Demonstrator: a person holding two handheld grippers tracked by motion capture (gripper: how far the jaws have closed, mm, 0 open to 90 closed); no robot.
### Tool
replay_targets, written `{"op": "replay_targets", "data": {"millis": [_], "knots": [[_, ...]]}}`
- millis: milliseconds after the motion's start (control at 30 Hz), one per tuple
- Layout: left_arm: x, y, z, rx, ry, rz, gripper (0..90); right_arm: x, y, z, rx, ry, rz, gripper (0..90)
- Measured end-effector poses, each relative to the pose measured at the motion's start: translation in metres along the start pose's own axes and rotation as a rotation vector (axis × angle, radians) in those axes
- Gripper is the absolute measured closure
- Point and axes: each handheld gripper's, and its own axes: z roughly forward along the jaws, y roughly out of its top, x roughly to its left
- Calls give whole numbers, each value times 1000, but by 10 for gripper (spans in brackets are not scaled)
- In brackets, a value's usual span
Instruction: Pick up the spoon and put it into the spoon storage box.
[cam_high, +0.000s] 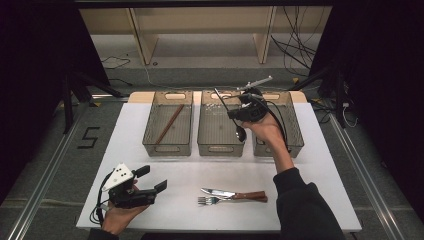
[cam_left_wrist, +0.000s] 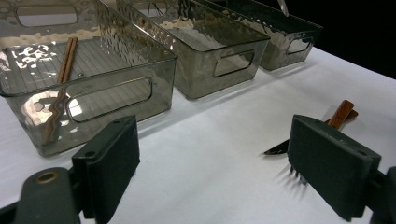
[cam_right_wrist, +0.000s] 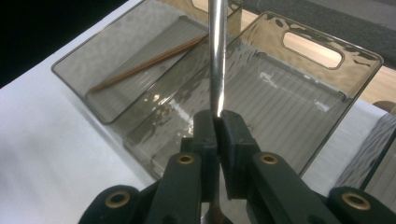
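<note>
A white table (cam_high: 165, 175) is sitting in a dark room over grey floor, carrying three smoky plastic bins: the left bin (cam_high: 168, 123) is holding chopsticks (cam_high: 169, 123), the middle bin (cam_high: 220, 125) is looking bare. The right gripper (cam_high: 239, 111) is clamping a spoon (cam_high: 240, 133) above the middle bin, while the left gripper (cam_high: 150, 181) is resting wide open near the front edge. A knife (cam_high: 235, 194) and fork (cam_high: 212, 200) are lying out front, and the right bin (cam_high: 295, 130) is getting mostly blocked by the arm.

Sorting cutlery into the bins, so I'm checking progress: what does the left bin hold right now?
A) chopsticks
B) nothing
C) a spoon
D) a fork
A: brown chopsticks lie slantwise in the left bin; the spoon is clamped in the right gripper above the middle bin, and the fork lies on the table.
</note>
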Motion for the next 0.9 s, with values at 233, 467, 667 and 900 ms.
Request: {"op": "replay_targets", "data": {"millis": [233,467,667,900], "knots": [[0,0,0,6,-2,4,164,-7,3,12,2,-9,21,858],[0,0,1,8,-3,10,164,-12,5,23,6,-21,40,857],[0,0,0,7,-3,11,164,-14,5,30,8,-24,55,857],[-1,0,0,2,-5,10,164,-16,4,40,19,-38,55,857]]}}
